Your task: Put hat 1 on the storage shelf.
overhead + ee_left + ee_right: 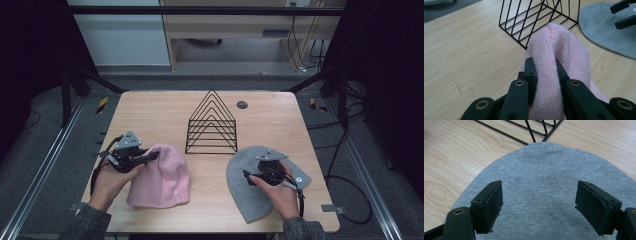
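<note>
A pink knit beanie [162, 177] lies on the wooden table at front left. My left gripper [150, 158] is shut on its left edge; in the left gripper view a fold of the pink beanie [554, 57] bulges up between the jaws of that gripper [544, 67]. At front right a grey beanie [245, 185] lies flat. My right gripper [248, 176] hovers over it, open, its jaws spread wide above the grey beanie [541, 185] with nothing between them [539, 206].
A black wire triangular rack [212, 125] stands mid-table behind both beanies. A small dark round grommet [242, 104] sits at the back. Bare table [150, 115] spreads at the back left. Cables lie on the floor to the right.
</note>
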`<state>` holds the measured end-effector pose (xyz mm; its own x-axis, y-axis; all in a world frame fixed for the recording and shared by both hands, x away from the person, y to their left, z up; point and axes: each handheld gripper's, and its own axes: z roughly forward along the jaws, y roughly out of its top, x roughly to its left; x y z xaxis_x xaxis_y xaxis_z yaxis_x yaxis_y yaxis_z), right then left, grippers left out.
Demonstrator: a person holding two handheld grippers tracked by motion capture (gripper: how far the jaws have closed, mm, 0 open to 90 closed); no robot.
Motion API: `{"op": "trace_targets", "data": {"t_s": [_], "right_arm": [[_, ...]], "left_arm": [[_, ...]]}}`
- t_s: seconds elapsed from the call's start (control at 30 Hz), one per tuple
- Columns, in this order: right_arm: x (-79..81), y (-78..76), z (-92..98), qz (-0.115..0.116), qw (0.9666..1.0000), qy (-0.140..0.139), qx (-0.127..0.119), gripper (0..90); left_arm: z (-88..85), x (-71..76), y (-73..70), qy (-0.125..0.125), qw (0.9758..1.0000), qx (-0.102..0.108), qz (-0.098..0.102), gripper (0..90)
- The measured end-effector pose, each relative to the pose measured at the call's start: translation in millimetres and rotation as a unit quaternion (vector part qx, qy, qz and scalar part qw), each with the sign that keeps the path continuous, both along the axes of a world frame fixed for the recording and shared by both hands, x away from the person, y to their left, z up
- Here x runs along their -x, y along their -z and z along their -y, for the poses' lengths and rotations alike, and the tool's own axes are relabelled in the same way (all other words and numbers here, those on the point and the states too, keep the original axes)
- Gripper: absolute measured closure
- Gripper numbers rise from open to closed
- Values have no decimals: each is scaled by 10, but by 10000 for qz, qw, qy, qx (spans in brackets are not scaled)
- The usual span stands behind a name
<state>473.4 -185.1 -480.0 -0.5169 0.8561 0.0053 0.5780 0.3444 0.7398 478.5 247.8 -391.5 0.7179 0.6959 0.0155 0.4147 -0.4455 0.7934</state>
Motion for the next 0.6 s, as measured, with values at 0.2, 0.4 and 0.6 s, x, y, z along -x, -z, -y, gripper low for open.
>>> {"op": "trace_targets", "data": {"t_s": [0.2,0.4,0.6], "right_arm": [[-7,-11,32,-20,10000,55,-76,201],[4,-30,50,46,9999,85,-82,206],[44,-65,45,159,9995,83,-251,227]], "left_arm": [[-20,5,-131,67,9998,25,164,787],[2,38,-288,110,9994,-5,332,788],[118,22,-406,247,9986,-82,452,789]]}}
